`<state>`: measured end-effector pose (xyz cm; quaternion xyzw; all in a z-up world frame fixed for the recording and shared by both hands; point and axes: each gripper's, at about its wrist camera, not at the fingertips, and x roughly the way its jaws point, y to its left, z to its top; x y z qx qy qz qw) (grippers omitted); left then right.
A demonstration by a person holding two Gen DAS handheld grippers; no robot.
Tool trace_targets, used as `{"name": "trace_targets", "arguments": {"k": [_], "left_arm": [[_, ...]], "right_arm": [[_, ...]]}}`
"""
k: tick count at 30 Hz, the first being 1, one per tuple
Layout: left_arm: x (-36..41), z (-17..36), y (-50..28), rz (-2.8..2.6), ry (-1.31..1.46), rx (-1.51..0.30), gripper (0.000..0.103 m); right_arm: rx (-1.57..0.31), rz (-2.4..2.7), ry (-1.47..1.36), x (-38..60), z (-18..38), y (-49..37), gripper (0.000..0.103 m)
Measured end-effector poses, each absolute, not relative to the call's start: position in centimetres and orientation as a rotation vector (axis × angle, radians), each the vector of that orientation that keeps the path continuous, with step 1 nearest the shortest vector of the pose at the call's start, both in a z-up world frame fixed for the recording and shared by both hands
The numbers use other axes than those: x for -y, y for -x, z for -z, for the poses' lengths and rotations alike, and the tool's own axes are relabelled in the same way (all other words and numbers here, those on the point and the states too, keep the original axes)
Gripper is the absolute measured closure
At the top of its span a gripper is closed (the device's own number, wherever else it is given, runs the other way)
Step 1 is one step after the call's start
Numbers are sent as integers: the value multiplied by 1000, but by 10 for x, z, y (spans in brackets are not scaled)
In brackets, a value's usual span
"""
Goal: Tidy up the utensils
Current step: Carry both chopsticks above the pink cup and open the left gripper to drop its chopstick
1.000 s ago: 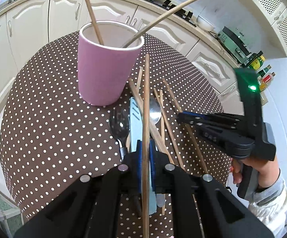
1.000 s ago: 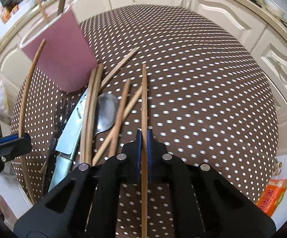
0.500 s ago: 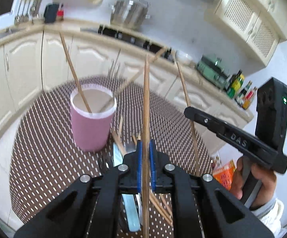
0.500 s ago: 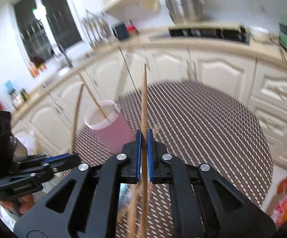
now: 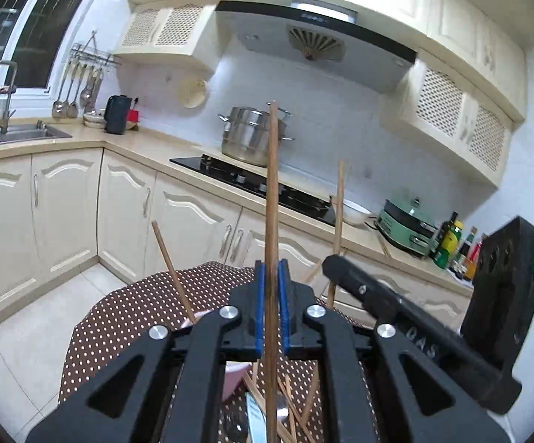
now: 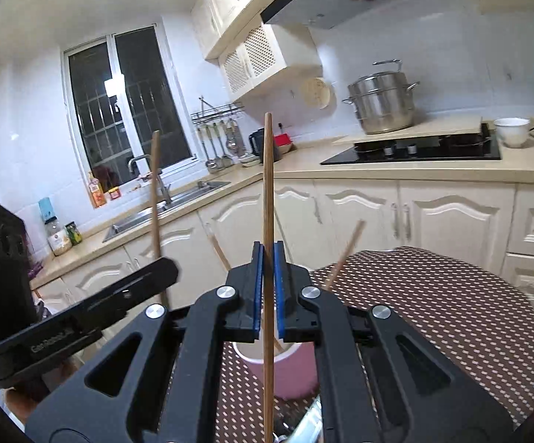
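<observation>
Cream cabinets (image 5: 64, 199) with arched door panels run along two white-tiled walls (image 5: 340, 110) under a beige counter (image 6: 414, 170). A dark window (image 6: 126, 110) with bars sits above a steel sink (image 6: 163, 210) and tap. A black hob (image 6: 414, 149) carries a tall steel pot (image 6: 381, 103) beneath a slanted hood (image 5: 314, 33). Lattice-door wall cupboards (image 5: 458, 110) hang on either side. Ladles hang from a rail (image 5: 82, 81). The floor (image 5: 19, 350) is pale tile. Bottles (image 5: 451, 240) stand in the far corner.

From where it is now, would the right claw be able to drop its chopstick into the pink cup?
Probably yes. The right claw grips its chopstick upright above the pink cup, whose open mouth, holding only two sticks, lies just below and ahead.
</observation>
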<state>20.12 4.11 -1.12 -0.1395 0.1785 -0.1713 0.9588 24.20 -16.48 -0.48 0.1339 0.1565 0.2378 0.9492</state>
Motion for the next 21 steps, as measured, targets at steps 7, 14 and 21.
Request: {"name": "trace_targets", "arguments": {"k": [7, 14, 21], "left_arm": [[-44, 1, -217, 265, 268, -208, 96], [-50, 7, -237, 191, 282, -118, 96], [-43, 30, -249, 153, 228, -140, 96]], "right_arm": [[-222, -505, -309, 152, 1, -262, 97], [-159, -474, -315, 145, 6, -277, 97], [-172, -451, -321, 147, 19, -286, 97]]}}
